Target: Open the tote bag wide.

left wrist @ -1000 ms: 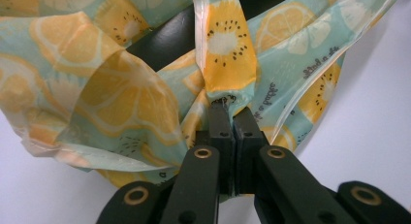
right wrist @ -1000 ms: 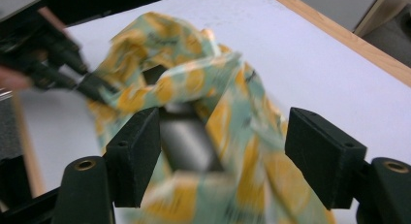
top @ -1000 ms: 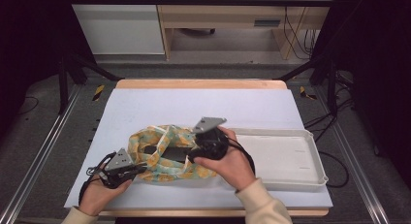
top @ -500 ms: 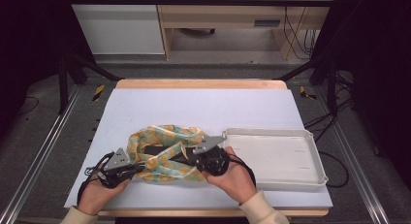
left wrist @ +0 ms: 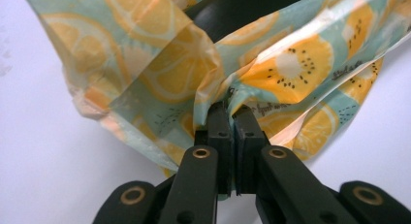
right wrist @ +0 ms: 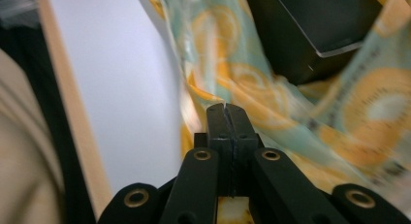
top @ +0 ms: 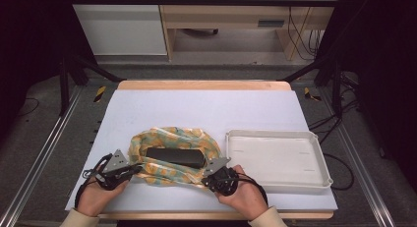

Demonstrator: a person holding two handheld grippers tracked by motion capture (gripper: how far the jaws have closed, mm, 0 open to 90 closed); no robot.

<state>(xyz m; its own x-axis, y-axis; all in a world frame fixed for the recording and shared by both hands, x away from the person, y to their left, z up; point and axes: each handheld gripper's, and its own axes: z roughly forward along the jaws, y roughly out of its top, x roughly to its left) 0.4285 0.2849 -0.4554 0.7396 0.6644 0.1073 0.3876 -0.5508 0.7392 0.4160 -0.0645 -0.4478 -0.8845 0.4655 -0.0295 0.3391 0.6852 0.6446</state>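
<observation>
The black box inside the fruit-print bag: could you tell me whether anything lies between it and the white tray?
Only the bag itself: its right side wraps around the black box and faces the white tray. Otherwise the mat between them looks bare.

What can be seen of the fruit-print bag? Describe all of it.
The fruit-print bag is thin, crinkled plastic film, teal with orange and lemon slices and small printed lettering. It lies spread on the white table cover, left of the white tray, its mouth pulled open around a black box resting inside. The left tongs are shut on its gathered edge at the near left; the right tongs are shut on its film at the near right.
</observation>
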